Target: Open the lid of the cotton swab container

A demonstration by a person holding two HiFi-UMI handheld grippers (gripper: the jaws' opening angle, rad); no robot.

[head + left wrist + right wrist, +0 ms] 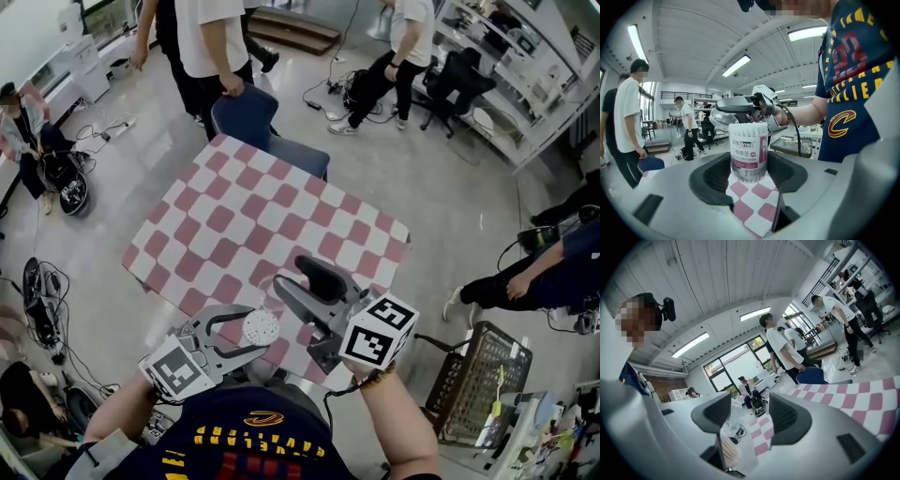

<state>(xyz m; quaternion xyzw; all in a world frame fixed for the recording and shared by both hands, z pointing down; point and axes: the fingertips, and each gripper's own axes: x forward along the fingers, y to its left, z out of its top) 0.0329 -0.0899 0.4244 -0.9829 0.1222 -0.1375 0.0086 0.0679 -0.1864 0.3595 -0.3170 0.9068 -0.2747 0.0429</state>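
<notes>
The cotton swab container (pixel 749 150) is a clear tub with a pink and white label, and white swab tips show at its uncovered top (pixel 261 328). It stands upright between the jaws of my left gripper (pixel 749 171), which is shut on it just above the near edge of the checkered table (pixel 244 216). Its clear domed lid (pixel 723 119) is off the tub and sits in my right gripper (pixel 740 110). In the right gripper view the lid (pixel 727 420) lies against the left jaw of that gripper (pixel 750 416). In the head view the right gripper (pixel 291 277) is just right of the tub and slightly beyond it.
A blue chair (pixel 248 112) stands at the table's far side with a person (pixel 211 37) behind it. A wire basket (pixel 478 384) sits on the floor to my right. Other people stand or sit around the room, and cables lie on the floor at left.
</notes>
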